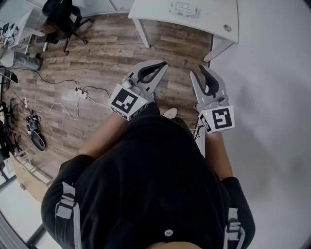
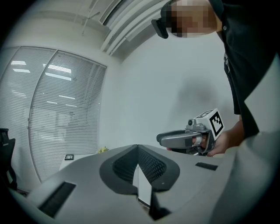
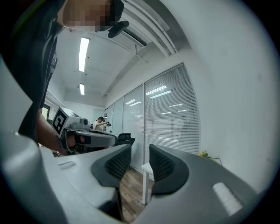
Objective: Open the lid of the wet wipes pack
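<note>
Head view, task's thing: we find no certain wet wipes pack. A pale flat item point(image 1: 187, 8) lies on the white table point(image 1: 160, 14), well apart from both grippers, and we cannot tell whether it is the pack.
Head view, risk: we judge a thin pack may slide or lift with its lid if nothing pins it down.
Head view, fingers: the left gripper point(image 1: 163, 63) shows its fingers together and the right gripper point(image 1: 199, 69) shows a narrow gap. Both hang over the wooden floor point(image 1: 107, 53).
Left gripper view, risk: we expect that closed tips could not take a lid tab and would only push the pack.
Left gripper view, fingers point(image 2: 151, 166): the tips meet, with nothing between them.
Right gripper view, risk: we judge so small a gap may miss the tab's edge.
Right gripper view, fingers point(image 3: 164, 164): slightly apart and empty, with floor showing through the gap.
</note>
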`<state>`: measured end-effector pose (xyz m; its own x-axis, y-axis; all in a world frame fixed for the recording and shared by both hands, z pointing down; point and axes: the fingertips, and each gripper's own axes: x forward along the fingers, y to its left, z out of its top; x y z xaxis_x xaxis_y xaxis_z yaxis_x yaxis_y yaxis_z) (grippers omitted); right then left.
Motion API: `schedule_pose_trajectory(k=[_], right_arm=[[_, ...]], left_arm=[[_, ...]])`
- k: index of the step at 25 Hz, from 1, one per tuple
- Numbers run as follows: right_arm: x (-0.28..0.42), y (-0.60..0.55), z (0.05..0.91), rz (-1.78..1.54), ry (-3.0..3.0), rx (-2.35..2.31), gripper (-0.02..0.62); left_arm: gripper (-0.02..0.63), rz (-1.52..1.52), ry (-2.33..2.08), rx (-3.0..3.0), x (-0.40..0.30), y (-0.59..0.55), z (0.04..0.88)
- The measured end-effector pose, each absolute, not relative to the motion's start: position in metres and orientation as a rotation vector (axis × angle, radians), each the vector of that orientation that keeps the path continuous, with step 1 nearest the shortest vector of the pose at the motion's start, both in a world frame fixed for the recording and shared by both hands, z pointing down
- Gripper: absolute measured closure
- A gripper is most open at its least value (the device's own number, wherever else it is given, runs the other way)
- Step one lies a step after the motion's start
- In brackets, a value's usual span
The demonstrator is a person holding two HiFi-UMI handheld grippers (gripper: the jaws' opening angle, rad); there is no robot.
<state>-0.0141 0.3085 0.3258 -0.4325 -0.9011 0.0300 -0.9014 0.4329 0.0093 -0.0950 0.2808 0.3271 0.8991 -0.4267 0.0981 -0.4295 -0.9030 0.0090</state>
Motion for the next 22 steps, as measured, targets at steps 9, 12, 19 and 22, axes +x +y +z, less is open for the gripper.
schedule_pose_trajectory(k=[9, 12, 19, 22], right_arm=[[0.007, 0.304, 0.315, 0.041, -2.656, 1.691, 0.267], [0.013, 0.301, 0.316, 0.045, -2.654, 1.695, 0.244], [0.013, 0.273, 0.327, 0.075, -2.642, 1.676, 0.241], [0.013, 0.248, 0.328, 0.087, -2.642, 1.675, 0.241]], left_arm=[[0.601, 0.158, -0.670, 3.033, -0.078, 0.277, 0.324], [0.601, 0.158, -0.675, 3.029, -0.074, 0.275, 0.324], [0.601, 0.151, -0.672, 3.020, -0.071, 0.247, 0.332], [0.601, 0.155, -0.663, 3.031, -0.068, 0.221, 0.333]])
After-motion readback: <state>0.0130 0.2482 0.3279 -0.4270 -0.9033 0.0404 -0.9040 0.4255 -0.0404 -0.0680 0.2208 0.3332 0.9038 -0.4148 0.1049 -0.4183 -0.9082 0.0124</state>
